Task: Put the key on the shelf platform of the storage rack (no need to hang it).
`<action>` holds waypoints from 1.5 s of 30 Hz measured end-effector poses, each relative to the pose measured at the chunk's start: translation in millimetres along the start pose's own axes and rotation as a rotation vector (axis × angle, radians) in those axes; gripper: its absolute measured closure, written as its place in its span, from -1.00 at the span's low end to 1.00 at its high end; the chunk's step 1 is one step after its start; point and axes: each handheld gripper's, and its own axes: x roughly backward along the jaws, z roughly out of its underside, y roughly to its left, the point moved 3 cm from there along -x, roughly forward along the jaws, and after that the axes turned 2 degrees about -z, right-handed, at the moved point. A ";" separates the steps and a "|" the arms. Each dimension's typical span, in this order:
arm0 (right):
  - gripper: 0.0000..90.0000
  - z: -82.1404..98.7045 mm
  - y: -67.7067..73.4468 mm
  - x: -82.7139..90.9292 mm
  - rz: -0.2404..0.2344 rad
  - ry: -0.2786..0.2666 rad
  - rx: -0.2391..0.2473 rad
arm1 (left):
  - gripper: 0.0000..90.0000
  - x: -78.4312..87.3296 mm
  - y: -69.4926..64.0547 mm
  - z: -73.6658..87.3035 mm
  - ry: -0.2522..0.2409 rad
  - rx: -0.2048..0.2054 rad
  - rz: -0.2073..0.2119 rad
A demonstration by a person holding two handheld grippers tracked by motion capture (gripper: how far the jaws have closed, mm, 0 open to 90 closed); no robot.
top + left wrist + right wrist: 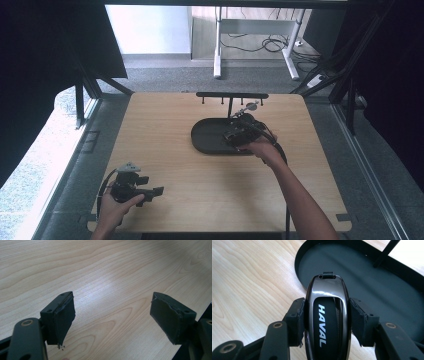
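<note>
The right gripper [326, 320] pinches a glossy black car key [327, 315] marked HAVAL between both pads, its loop end at twelve o'clock over the black oval tray [372, 285] on the wooden table [249, 285].

A lab or office workspace was suggested: a wooden table [165, 150] was enclosed by black curtains [45, 55], with grey carpet [165, 77], a desk frame [255, 40] and loose cables [267, 44] beyond.

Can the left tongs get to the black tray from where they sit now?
Probably yes. The left tongs are open over bare table, nothing between them and the black tray, though the right tongs hold a Haval key fob at its near edge.
</note>
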 end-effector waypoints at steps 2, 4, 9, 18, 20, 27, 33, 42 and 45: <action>0.10 -2.0 -1.7 -0.5 0.004 -0.001 -0.001 | -0.55 0.1 -0.6 0.0 0.000 -0.002 0.001; 0.10 -4.0 -2.5 -0.3 0.011 -0.001 -0.002 | -0.55 0.1 -1.1 -0.2 -0.001 -0.005 0.004; 0.10 -8.0 -7.4 -1.9 0.019 -0.008 -0.016 | -0.55 -0.1 -1.4 -0.2 0.000 -0.005 0.002; 0.10 -14.9 -20.0 -9.7 0.048 -0.010 -0.048 | -0.55 1.0 -0.5 -0.3 -0.003 -0.002 0.004; 0.10 -16.7 -22.8 -11.2 0.059 -0.009 -0.053 | -0.55 1.0 -0.2 -0.2 -0.002 -0.002 0.003; 0.10 -19.4 -31.2 -19.1 0.081 -0.001 -0.076 | -0.55 1.0 -0.2 -0.2 -0.001 -0.001 0.002; 0.10 -22.2 -36.4 -28.5 0.114 -0.008 -0.086 | -0.55 -0.1 -0.6 0.0 0.002 -0.003 0.002; 0.10 -19.7 -43.4 -50.8 0.136 0.000 -0.103 | -0.55 -0.1 0.2 0.0 0.007 -0.007 0.004; 0.10 -16.9 -45.9 -62.9 0.150 0.015 -0.107 | -0.55 -0.7 0.3 0.1 0.009 -0.009 0.004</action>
